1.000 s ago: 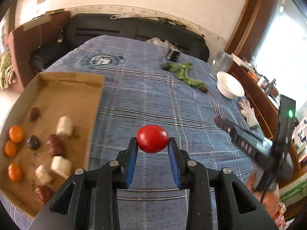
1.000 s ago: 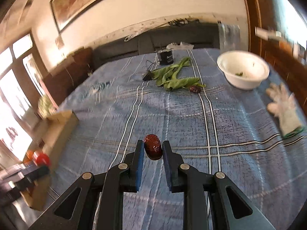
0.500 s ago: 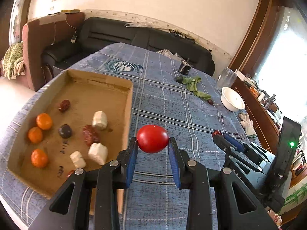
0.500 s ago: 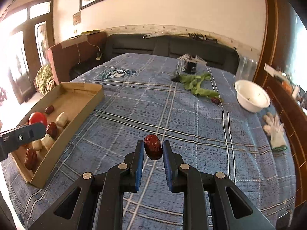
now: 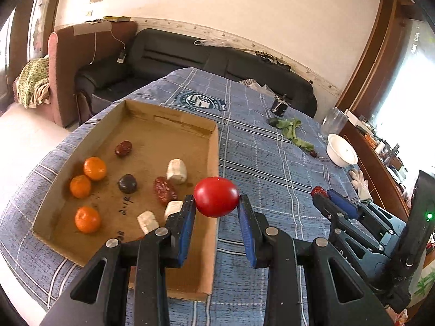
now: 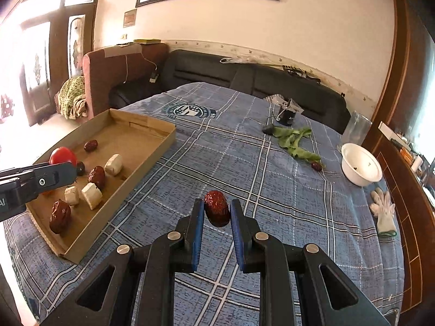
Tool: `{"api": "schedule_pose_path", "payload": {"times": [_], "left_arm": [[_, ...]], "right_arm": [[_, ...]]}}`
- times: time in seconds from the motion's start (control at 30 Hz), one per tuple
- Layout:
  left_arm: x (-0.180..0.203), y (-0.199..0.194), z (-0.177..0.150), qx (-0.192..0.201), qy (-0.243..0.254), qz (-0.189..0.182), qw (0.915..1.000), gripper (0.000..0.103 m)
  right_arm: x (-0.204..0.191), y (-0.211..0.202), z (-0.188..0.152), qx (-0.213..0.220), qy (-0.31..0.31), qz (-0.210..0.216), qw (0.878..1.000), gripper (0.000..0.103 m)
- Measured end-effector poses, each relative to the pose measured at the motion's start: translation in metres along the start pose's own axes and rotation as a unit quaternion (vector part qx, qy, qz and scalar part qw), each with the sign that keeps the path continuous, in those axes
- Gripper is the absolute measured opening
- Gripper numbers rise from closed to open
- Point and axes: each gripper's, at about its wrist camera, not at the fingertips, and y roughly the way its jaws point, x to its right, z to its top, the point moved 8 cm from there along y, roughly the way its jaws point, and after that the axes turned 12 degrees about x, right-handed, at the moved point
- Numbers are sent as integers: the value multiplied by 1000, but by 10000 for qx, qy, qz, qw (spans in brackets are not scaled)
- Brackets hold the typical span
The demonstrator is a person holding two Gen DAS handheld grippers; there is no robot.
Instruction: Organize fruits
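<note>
The left gripper (image 5: 216, 203) clamps a red tomato (image 5: 216, 197) above the cardboard tray's (image 5: 213, 163) right wall. At its three o'clock, the right gripper (image 6: 216, 212) pinches a dried red date (image 6: 216, 212) above the blue checked cloth (image 6: 285, 190).

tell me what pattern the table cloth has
Blue with a plaid grid of white and dark lines, plus a round crest emblem; the table cloth shows best in the right wrist view.

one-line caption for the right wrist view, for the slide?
Right gripper holds a red date over the blue plaid tablecloth, beside the cardboard tray of fruit.
</note>
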Motion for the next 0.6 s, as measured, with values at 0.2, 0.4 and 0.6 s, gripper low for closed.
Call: {"api": "schedule_pose_path", "payload": {"times": [0.2, 0.4, 0.6], "left_arm": [[-17, 2, 1, 1, -33, 119, 9999, 31], [-42, 3, 19, 78, 81, 359, 9993, 31], [-72, 22, 41, -90, 377, 683, 9969, 31]], "right_arm": [[-10, 5, 2, -35, -136, 11, 9999, 22], [-26, 15, 8, -82, -246, 141, 9996, 22], [-53, 33, 23, -150, -131, 676, 9975, 22]]}}
